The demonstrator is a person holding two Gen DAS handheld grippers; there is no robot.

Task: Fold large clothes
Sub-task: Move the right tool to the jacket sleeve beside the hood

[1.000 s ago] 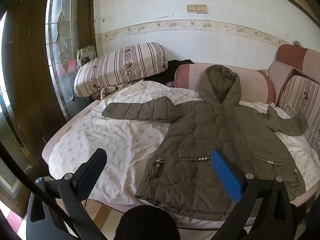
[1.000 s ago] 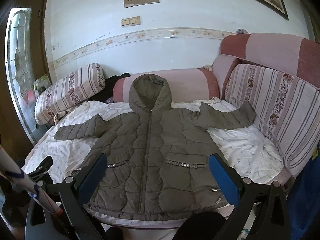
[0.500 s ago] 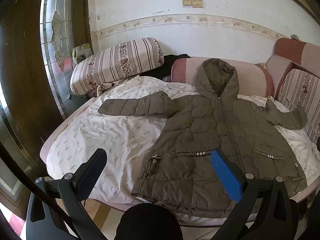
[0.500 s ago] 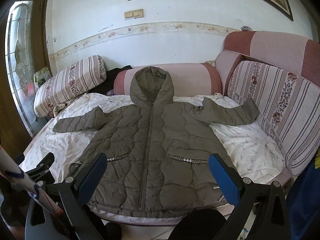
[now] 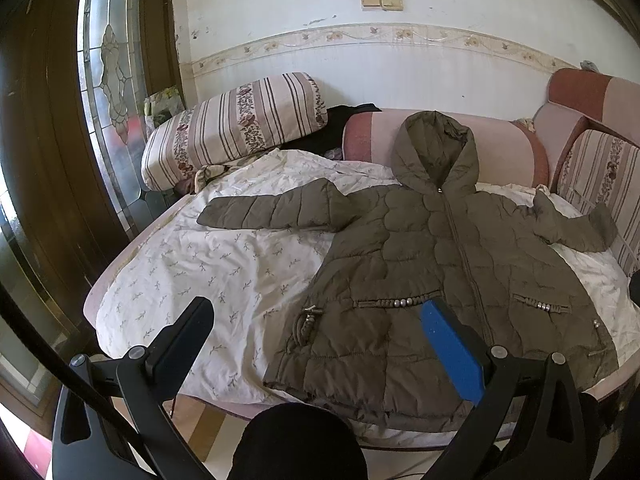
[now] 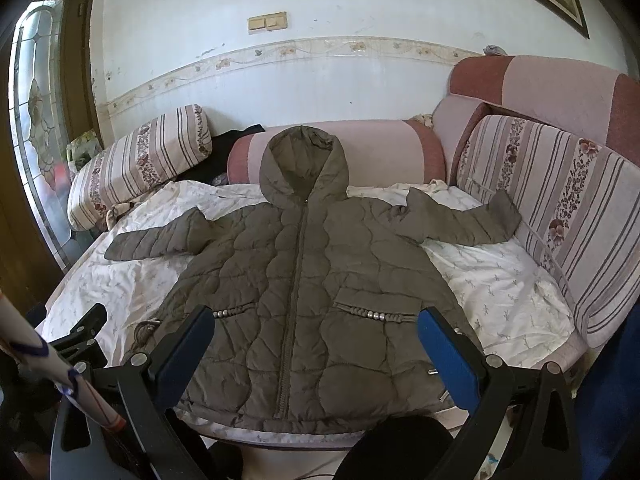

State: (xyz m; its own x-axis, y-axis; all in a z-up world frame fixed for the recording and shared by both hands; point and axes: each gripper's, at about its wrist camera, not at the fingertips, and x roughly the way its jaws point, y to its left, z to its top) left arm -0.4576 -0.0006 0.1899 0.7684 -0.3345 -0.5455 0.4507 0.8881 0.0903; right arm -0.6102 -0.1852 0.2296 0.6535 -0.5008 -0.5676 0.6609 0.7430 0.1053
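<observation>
Jacket (image 6: 304,280) flat, unfolded. My left gripper (image 5: 320,332) and right gripper (image 6: 316,332) gape empty; probably pinch sleeve cuffs first, fold inward.

Striped bolster (image 5: 236,128), floral sheet (image 5: 208,264), stained-glass door (image 5: 108,92).

Jacket (image 6: 304,280) flat on the bed sheet (image 6: 504,292), front up, hood (image 6: 302,168) resting against the bolster (image 6: 384,152) at the back. Sleeves spread left and right (right cuff touching the side cushion (image 6: 560,208)). Striped pillow (image 5: 236,124) back-left, by the glass door (image 5: 108,92). Left claw (image 5: 316,332) and right claw (image 6: 316,336) both hang before the near hem, spread wide, touching nothing.
</observation>
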